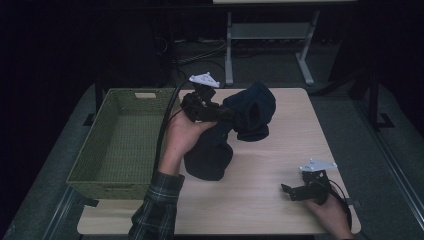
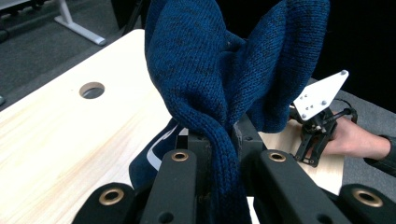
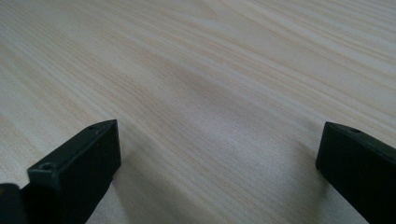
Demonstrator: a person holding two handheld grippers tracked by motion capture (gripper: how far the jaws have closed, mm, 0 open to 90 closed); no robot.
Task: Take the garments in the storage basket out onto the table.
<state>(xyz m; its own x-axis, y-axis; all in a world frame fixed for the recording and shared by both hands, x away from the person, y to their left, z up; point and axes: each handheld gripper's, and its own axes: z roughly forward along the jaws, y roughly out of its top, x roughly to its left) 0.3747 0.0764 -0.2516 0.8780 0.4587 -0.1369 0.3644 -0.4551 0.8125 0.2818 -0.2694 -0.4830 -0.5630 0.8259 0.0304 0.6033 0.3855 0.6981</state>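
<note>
I see my left gripper (image 1: 220, 112) squeezing the blue knit cloth (image 2: 219, 70) beside the basket (image 1: 117, 145). My right gripper (image 3: 219, 154) stands wide apart, holding nothing.

High view looks forward and down over the whole tabletop (image 1: 280, 190); left gripper view sits close against the blue knit garment (image 2: 219, 70); right gripper view skims that tabletop (image 3: 224, 70).

You work at a pale wooden table (image 1: 260, 200) on grey carpeted floor (image 1: 350, 115); a grey metal desk frame (image 1: 270, 35) stands in dimness beyond.
</note>
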